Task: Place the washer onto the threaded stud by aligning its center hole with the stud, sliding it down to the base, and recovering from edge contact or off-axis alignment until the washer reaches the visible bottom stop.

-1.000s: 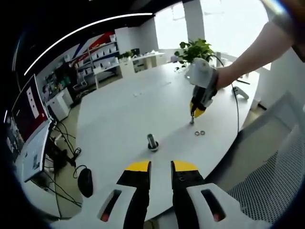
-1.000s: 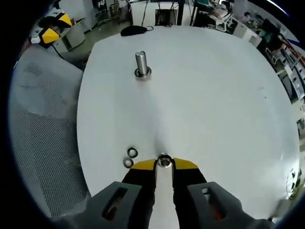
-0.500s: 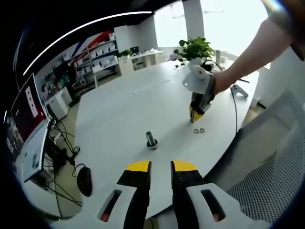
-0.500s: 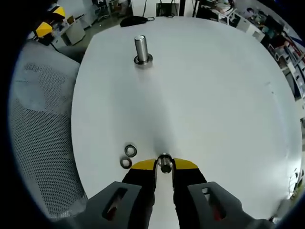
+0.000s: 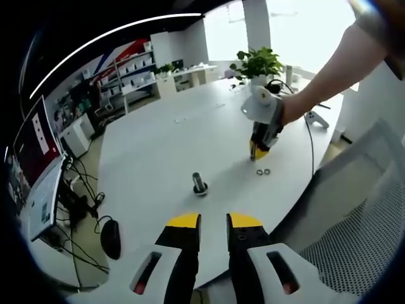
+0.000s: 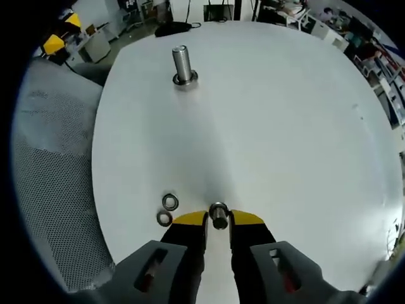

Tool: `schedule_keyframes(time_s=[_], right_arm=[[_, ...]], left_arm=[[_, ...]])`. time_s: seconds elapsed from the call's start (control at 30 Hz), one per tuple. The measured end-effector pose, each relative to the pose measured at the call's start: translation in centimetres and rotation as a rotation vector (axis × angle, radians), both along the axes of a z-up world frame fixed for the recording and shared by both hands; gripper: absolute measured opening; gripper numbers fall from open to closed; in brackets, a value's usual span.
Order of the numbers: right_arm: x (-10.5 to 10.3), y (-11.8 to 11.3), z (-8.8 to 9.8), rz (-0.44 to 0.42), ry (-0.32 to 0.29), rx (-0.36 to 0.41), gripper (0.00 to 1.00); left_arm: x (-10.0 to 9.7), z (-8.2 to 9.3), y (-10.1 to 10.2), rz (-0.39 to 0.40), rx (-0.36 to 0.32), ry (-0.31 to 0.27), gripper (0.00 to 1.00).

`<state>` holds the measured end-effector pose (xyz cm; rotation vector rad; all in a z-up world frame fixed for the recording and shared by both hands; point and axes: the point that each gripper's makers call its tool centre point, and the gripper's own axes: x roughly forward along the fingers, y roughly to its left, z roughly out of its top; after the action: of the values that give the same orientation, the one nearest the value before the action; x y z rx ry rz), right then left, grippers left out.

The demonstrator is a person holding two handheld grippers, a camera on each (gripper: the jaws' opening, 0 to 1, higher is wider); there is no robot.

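Note:
A short threaded stud (image 5: 199, 183) (image 6: 181, 65) stands upright on its round base on the white table (image 5: 164, 145) (image 6: 285, 126). My right gripper (image 6: 218, 218) (image 5: 257, 152), held by a person's hand, is shut on a metal washer (image 6: 218, 215) pinched between its yellow tips, just above the table and well short of the stud. Two loose washers (image 6: 168, 209) (image 5: 263, 171) lie on the table just left of its tips. My left gripper (image 5: 214, 221) hovers off the table's near edge, its jaws a little apart with nothing between them, pointing toward the stud.
A grey mesh chair (image 6: 50, 190) (image 5: 361, 234) stands at the table's edge beside the right gripper. A black mouse (image 6: 174, 26) lies beyond the stud. A potted plant (image 5: 256, 63) and a cable (image 5: 313, 145) sit at the far end; a monitor (image 5: 38, 152) stands to the left.
The right gripper has risen slightly off the table with the washer in it, leaving the two loose washers. The left gripper view has drawn back a little from the stud.

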<state>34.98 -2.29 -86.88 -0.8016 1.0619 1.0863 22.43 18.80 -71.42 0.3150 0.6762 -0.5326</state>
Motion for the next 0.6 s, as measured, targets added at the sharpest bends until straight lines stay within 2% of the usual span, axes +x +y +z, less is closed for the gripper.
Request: schedule_keyframes(time_s=[0.27,0.47,0.6], right_arm=[[-0.2,-1.2,0.6,-0.025,-0.011,0.009,0.19],[-0.7,-3.6,0.3,-0.053,-0.012,0.0,0.2],[-1.2,-5.1,0.3,-0.084,-0.013,0.006,0.21]], left_arm=[[0.0,0.0,0.0,-0.002,0.0,-0.003,0.14],[0.2,0.6,0.1,0.014,-0.039,-0.017,0.14],[0.2,0.7,0.0,0.013,-0.034,-0.025,0.14]])
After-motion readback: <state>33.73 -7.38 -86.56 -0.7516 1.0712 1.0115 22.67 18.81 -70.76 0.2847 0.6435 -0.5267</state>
